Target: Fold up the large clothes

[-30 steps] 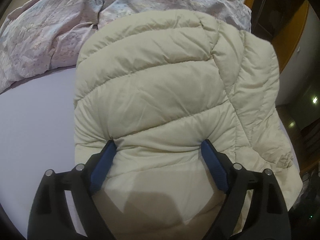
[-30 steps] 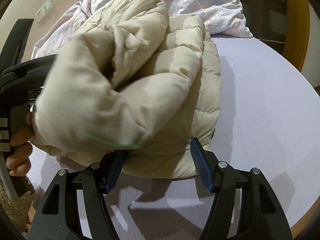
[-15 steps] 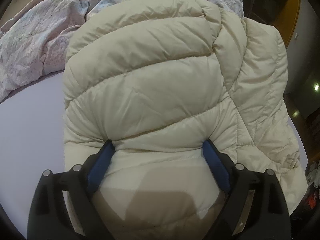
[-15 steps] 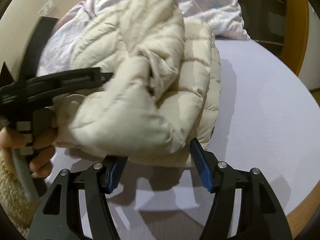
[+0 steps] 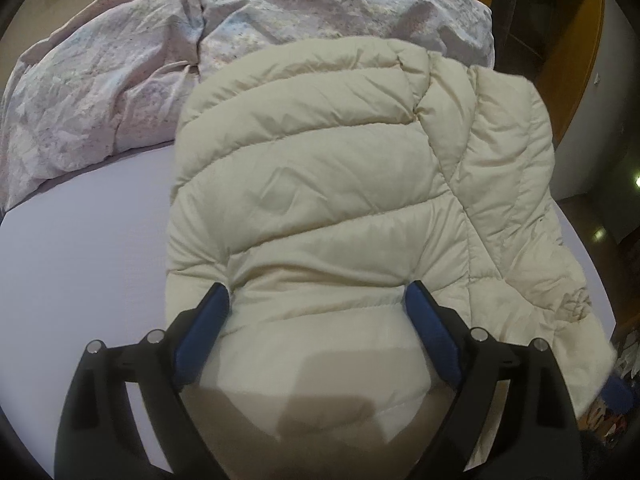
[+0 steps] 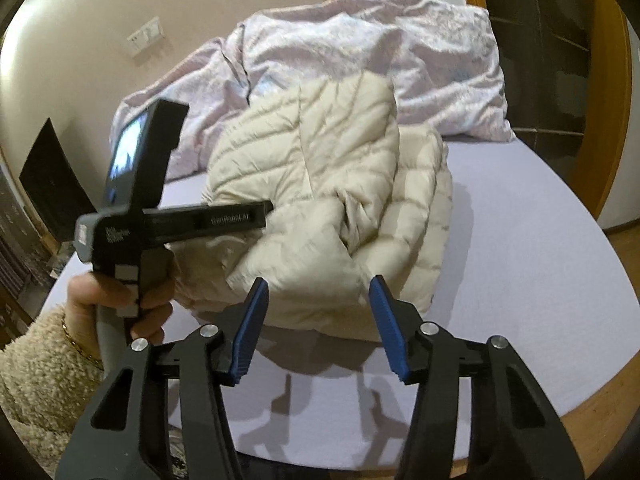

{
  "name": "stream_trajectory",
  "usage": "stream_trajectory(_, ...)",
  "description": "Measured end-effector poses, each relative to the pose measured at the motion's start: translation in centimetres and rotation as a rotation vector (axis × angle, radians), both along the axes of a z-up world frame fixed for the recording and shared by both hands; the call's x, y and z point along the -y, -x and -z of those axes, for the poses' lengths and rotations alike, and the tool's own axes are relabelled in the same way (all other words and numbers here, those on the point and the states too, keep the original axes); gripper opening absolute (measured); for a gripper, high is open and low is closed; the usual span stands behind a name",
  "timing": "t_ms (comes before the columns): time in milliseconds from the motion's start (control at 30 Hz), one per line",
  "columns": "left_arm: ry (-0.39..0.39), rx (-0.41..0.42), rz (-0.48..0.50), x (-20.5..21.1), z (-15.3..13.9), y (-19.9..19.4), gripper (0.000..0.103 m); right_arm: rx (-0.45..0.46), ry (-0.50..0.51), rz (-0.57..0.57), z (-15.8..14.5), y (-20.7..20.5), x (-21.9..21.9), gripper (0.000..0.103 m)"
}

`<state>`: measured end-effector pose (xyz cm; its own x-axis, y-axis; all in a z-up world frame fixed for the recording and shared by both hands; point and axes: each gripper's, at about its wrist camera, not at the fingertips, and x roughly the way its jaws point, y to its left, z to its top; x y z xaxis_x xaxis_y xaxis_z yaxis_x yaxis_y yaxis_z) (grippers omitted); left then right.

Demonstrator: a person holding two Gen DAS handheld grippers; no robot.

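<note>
1. Left wrist view: the jacket [image 5: 320, 208], cream and puffy with stitched quilt lines, lies bunched on the bed [image 5: 80, 260]. Its long axis runs away from the camera toward the crumpled duvet [image 5: 200, 40].
2. The left gripper [image 5: 318, 312] has its jaws spread wide, with a thick near fold of the jacket bulging between the blue pads [image 5: 204, 328]. Both pads dent the padding, so it reads as a grip on a fat wad.
3. Right wrist view: the jacket [image 6: 332, 200] sits ahead and slightly left of the right gripper [image 6: 318, 320], which is clear of the fabric with nothing between its jaws. These have just been closing and stand about half apart.
4. The left hand [image 6: 116, 308], in a fleecy sleeve [image 6: 40, 368], is the nearer one; its tool is already buried in the jacket's near end.
5. Judgement: slippery shell, springy fill; any fold will tend to puff open unless pressed down.
6. The bed sheet is smooth and pale lilac; the duvet is wrinkled and faintly patterned.
</note>
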<state>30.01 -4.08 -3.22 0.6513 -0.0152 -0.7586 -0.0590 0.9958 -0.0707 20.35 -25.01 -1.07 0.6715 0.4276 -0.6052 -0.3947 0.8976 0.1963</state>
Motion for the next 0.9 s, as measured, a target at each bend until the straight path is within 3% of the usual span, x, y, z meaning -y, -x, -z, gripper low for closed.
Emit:
stream_trajectory(200,-0.009,0.018,-0.013,-0.6,-1.0,1.2,0.089,0.059,0.002,-0.017,-2.1,-0.2,-1.0,0.052)
stream_trajectory(633,-0.042,0.040,-0.083,-3.9,-2.3,1.3,0.090,0.073,-0.023,-0.039,-3.4,-5.4,-4.8,0.047)
stream_trajectory(900,-0.039,0.023,-0.111,-5.5,-1.7,-0.3,0.090,0.022,0.054,0.055,-1.5,-11.6,-5.9,0.045)
